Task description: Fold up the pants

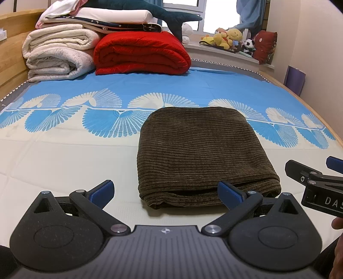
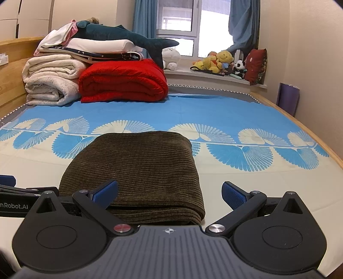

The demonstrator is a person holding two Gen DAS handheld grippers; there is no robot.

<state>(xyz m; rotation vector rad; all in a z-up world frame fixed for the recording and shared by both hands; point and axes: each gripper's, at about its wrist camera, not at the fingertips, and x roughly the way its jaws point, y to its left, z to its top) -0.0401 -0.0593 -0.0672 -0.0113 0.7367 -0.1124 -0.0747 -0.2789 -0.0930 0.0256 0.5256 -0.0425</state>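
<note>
Brown corduroy pants (image 1: 203,154) lie folded into a compact rectangle on the bed sheet (image 1: 64,161), also seen in the right wrist view as the same pants (image 2: 137,171). My left gripper (image 1: 166,193) is open just in front of the bundle's near edge, nothing between its blue pads. My right gripper (image 2: 169,194) is open too, low at the bundle's near right corner, holding nothing. The right gripper's body (image 1: 317,182) shows at the right edge of the left wrist view. The left gripper (image 2: 12,193) shows at the left edge of the right wrist view.
A red folded blanket (image 1: 141,53) and a stack of white blankets (image 1: 57,51) with a plush shark (image 1: 163,12) sit at the head of the bed. Soft toys (image 1: 229,38) line the windowsill. A wooden bed frame (image 1: 317,111) runs along the right.
</note>
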